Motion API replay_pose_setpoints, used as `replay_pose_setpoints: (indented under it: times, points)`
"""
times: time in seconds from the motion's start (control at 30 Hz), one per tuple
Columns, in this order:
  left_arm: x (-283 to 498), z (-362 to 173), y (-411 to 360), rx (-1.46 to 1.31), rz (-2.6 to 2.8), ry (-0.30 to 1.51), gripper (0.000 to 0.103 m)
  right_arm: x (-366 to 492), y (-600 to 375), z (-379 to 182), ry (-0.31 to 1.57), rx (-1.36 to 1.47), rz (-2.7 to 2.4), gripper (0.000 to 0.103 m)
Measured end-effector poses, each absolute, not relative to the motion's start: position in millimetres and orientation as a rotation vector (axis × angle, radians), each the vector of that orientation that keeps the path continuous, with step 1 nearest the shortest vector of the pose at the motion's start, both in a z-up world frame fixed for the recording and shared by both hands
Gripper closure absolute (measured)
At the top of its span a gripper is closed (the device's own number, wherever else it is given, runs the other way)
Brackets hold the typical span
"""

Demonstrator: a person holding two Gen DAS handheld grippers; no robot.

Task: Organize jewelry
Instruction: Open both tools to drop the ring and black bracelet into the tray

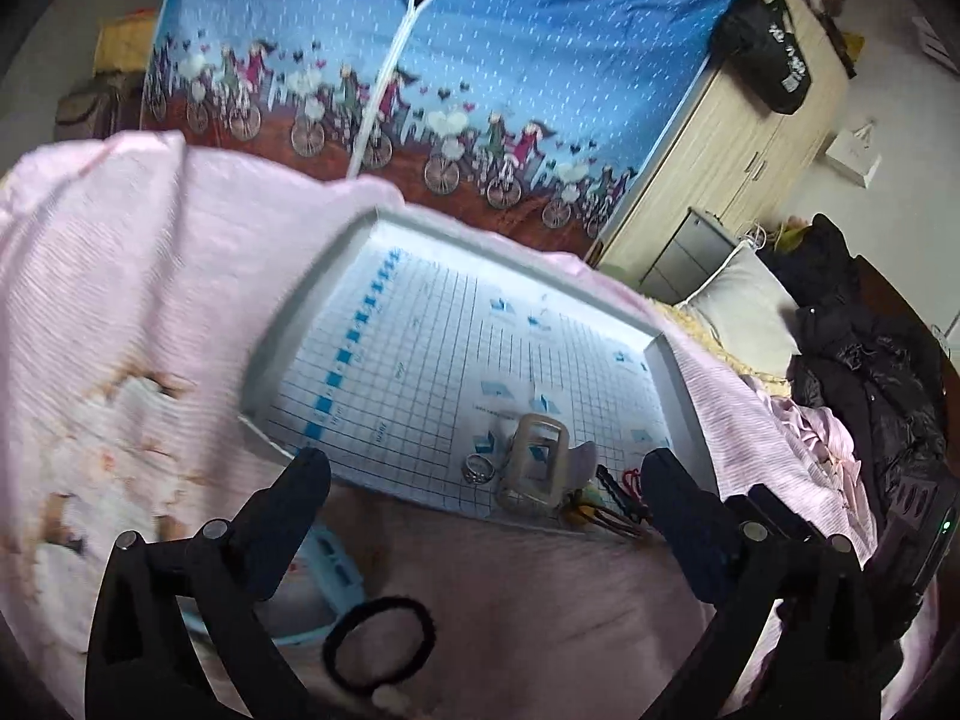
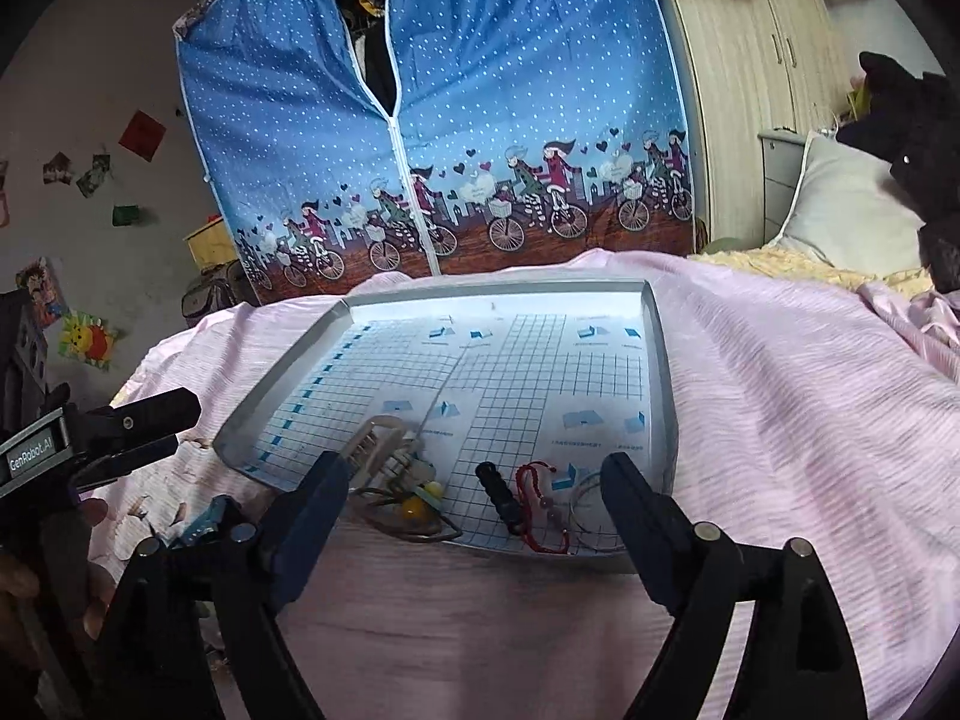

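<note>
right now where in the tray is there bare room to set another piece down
The far half of the tray, up to its back rim, is bare grid paper. The near edge is crowded: hair claw, black clip, red cord bracelet and thin bangle lie close together there.

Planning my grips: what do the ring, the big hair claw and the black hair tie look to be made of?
Ring: metal by its look, silvery with bright glints. Hair claw: probably rigid plastic, translucent beige, the tray's grid showing through. Hair tie: likely fabric-covered elastic, matte black with a fuzzy edge.
</note>
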State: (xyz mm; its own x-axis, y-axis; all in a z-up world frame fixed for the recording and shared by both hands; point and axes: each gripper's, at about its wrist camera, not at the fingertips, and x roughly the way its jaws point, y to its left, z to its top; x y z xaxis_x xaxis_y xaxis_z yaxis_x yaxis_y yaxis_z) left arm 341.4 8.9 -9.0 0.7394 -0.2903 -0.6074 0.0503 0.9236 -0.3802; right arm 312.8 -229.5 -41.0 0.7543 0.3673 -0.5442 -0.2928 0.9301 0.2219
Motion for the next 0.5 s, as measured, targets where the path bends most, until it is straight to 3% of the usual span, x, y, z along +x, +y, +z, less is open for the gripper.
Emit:
replay_pose_setpoints:
  times: [0.07,0.5]
  points:
    - [320.6,5.0,8.6,-0.296,-0.166,0.675,0.001,297.4,-230.6,-30.8,0.586,0.133,0.383,0.0]
    - [205.0,40.3,22.0,-0.16,-0.121,0.487,0.001,198.2,-210.9,18.4,0.434,0.071,0.398,0.0]
